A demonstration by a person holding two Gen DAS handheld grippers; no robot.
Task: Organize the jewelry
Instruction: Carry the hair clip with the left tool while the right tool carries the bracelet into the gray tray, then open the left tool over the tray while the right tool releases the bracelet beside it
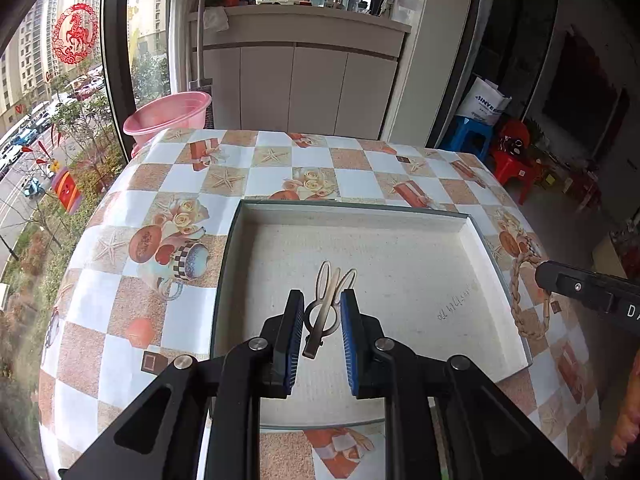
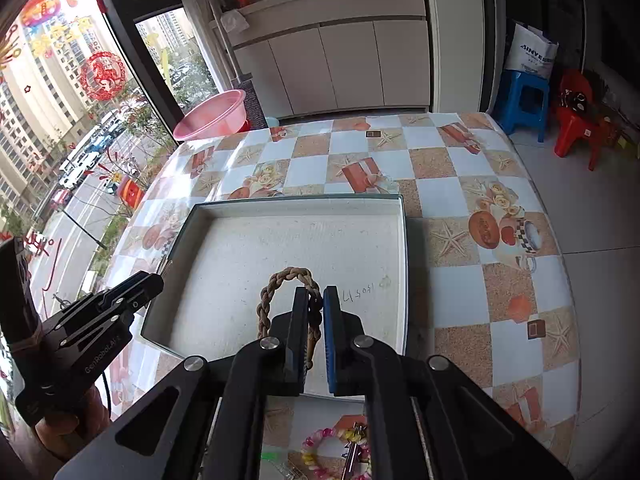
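Early in the sort, by the look of it. Lying flat in the white tray (image 1: 472, 240): one hair clip (image 1: 326, 308), bunny-ear shaped, pale cream loops at the far end, dark metal spring bar running toward the camera. Resting on the tray floor between the pads of the left gripper (image 1: 320, 320), which is standing spread; no contact showing on either side, so reading as released or about to close — cannot say which.

Hanging from the right gripper (image 2: 316, 312): a braided bracelet (image 2: 280, 280), tan-brown, rope-like plait, forming a closed loop. Jaws pinching near together on one side of the loop, the free arc sticking out past the fingertips over the tray floor. Bracelet not yet set down, judging by how it is standing up in the grip. In the left wrist view the same braid showing at the tray's right rim, beside the tip of the right gripper.

Still waiting on the table (image 2: 460, 152), near edge, outside the tray: a beaded bracelet (image 2: 316, 452) in pink and yellow, partly hidden behind the right gripper's frame, with a small metal piece (image 2: 352, 452) lying across it — too hidden to name. Possibly more items there; cannot tell.

Tray floor otherwise bare apart from a handwritten mark (image 2: 360, 292). Judging one piece placed, one in transit, at least one or two left.
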